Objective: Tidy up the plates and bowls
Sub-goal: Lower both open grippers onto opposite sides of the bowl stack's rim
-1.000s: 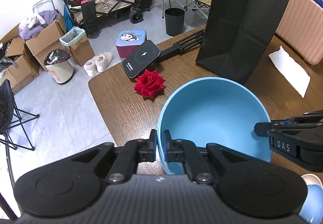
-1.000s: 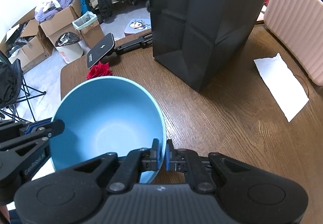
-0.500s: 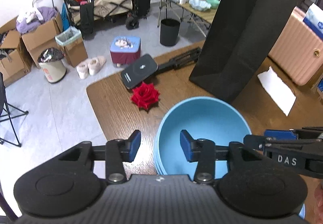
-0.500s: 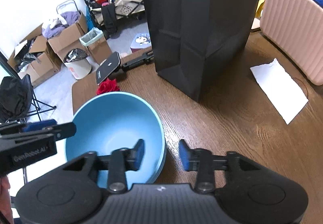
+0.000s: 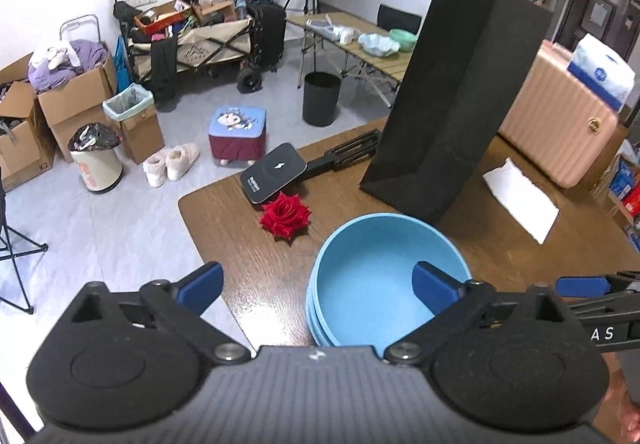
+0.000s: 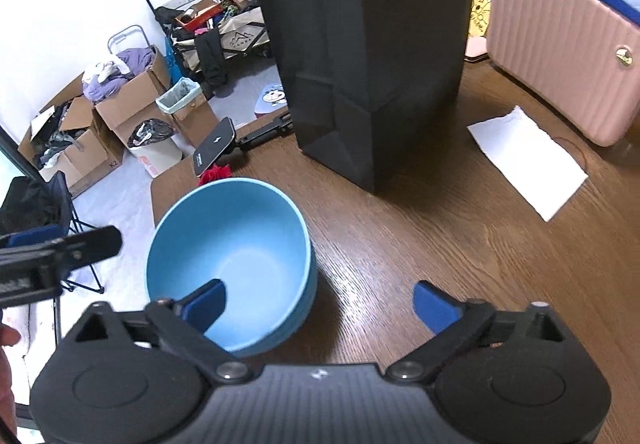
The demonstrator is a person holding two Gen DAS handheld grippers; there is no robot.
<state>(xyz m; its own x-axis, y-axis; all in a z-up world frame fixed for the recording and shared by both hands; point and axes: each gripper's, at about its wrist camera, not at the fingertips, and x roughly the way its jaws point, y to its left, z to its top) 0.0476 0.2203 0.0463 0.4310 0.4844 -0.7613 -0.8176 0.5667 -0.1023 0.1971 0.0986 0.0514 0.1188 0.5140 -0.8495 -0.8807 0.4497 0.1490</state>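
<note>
A stack of light blue bowls sits on the brown wooden table, nested one in another; it also shows in the right wrist view. My left gripper is open and empty, raised above the stack's near left rim, jaws spread wide. My right gripper is open and empty, above the stack's right rim, its left finger over the bowl. The right gripper's tip shows at the right of the left wrist view; the left gripper's tip shows at the left of the right wrist view.
A tall black paper bag stands just behind the bowls. A red rose, a black pad on a folded stand, a white paper sheet and a pink suitcase are on the table. The table's left edge is close to the bowls.
Both grippers let go of the bowl's rim, opened wide and drew back upward. The top bowl now rests in the stack on the table.
</note>
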